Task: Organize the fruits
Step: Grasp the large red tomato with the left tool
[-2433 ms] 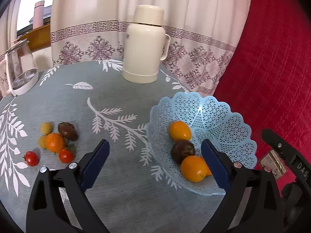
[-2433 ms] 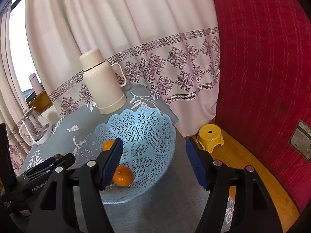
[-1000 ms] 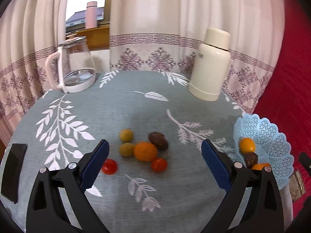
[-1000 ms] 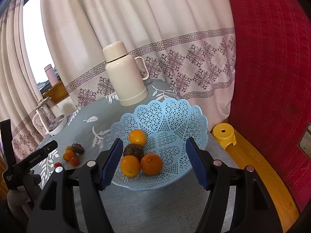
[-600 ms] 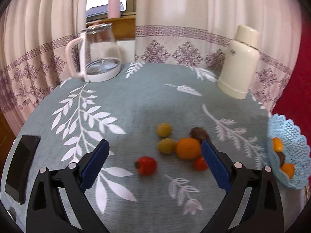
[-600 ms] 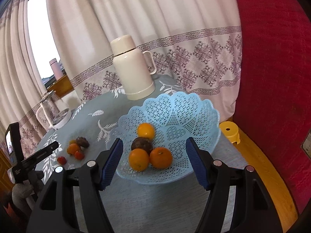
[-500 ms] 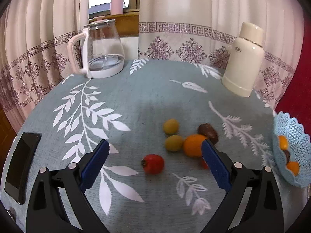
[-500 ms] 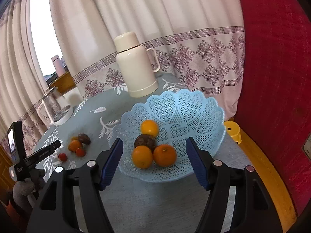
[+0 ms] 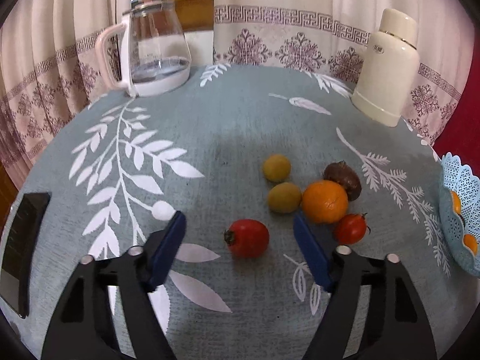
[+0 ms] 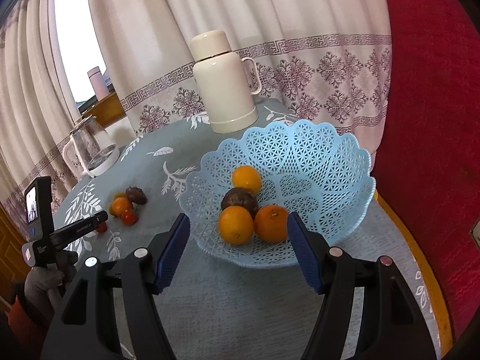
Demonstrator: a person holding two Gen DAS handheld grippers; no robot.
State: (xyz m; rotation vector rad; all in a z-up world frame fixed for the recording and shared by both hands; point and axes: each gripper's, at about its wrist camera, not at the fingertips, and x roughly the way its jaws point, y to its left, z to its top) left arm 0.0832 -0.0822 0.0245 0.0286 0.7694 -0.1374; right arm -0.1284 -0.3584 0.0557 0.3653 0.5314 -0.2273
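A glossy red tomato [image 9: 247,241] lies on the grey-blue leaf-print tablecloth [image 9: 210,138], between the blue pads of the left gripper [image 9: 238,234], whose jaws are closing but not yet touching it. Just beyond sit two yellow-green plums [image 9: 284,197], a round orange [image 9: 325,201], a brown wrinkled fruit [image 9: 342,180] and a smaller red tomato [image 9: 350,229] (all clustered close together). The pale blue lattice plastic basket [image 10: 315,162] holds three oranges and a dark fruit; the right gripper [image 10: 238,240] hovers before it, jaws apart and empty.
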